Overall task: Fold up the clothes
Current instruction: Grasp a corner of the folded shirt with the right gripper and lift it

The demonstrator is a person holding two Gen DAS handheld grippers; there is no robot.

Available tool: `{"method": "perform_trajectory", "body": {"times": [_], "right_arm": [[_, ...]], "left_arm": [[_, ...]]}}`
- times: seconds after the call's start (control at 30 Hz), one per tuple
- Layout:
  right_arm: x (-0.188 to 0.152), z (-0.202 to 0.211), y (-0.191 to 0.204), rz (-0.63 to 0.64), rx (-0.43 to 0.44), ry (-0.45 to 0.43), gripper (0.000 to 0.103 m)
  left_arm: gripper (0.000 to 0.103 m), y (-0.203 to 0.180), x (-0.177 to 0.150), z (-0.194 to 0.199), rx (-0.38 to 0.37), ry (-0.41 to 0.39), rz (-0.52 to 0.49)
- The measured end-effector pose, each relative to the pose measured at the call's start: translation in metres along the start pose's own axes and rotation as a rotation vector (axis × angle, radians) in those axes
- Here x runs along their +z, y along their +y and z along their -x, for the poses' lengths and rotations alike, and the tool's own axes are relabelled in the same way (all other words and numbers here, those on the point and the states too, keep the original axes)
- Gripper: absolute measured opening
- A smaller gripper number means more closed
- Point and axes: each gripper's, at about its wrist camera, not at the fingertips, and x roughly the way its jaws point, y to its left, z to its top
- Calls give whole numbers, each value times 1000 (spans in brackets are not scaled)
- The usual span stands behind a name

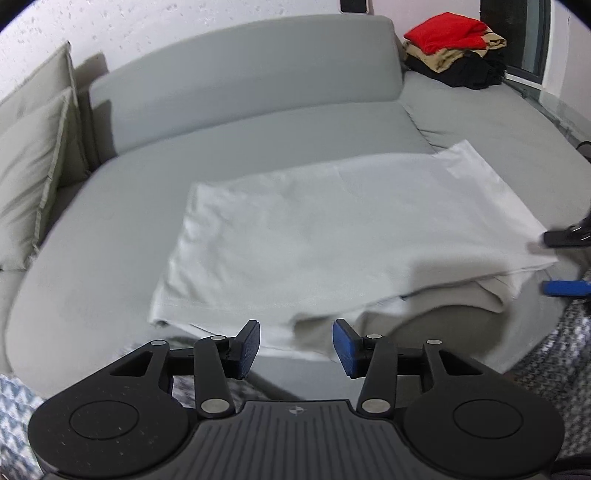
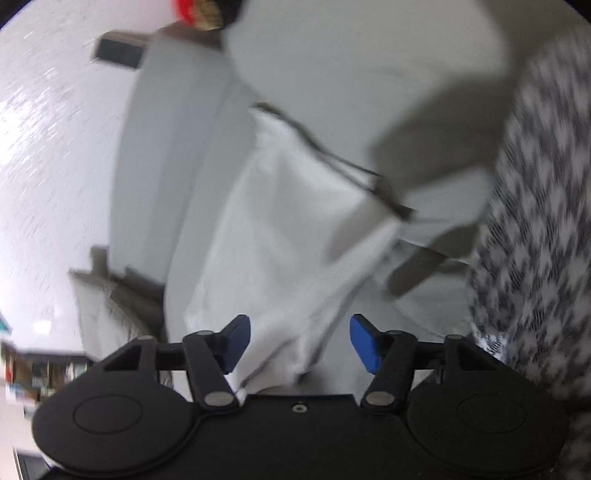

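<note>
The picture is blurry and tipped sideways. The right tongs (image 2: pixel 300 341) stand open, with blue pads (image 2: pixel 364 341) on black arms. A white cloth (image 2: pixel 280 229) lies on the grey sofa (image 2: pixel 177 155), and one end of it runs down between the pads, but they do not squeeze it. A black-and-white patterned rug (image 2: pixel 535 240) is on the right. A bit of red cloth (image 2: pixel 183 11) peeks in at the top.
</note>
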Motion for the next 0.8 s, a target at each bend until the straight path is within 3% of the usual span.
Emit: {"method": "perform_trajectory", "body": {"times": [0.13,0.3,0.5,0.63,0.7,0.77,0.8], "right_arm": [[6,-15,-19,-101,36,-58,55],[9,-19,-24,-110,88,-174,50],[26,-30,-22,-43,87,-266,50],[30,-37,-22,-23,90,-287,55],[28,-33,-24,-42,76,-299,46],[26,-30,-26,-60,62,-309,13],[26,-30,-26,-66,55,-312,12]], "left_arm": [[45,-1,-2,-10,-7,31,19],[45,6,-1,-16,-25,37,80],[45,22,3,-20,-26,18,146],[45,53,15,-25,30,-49,219],[37,69,20,-36,81,-53,256],[30,79,24,-50,130,-19,262],[20,81,26,-59,150,19,243]]}}
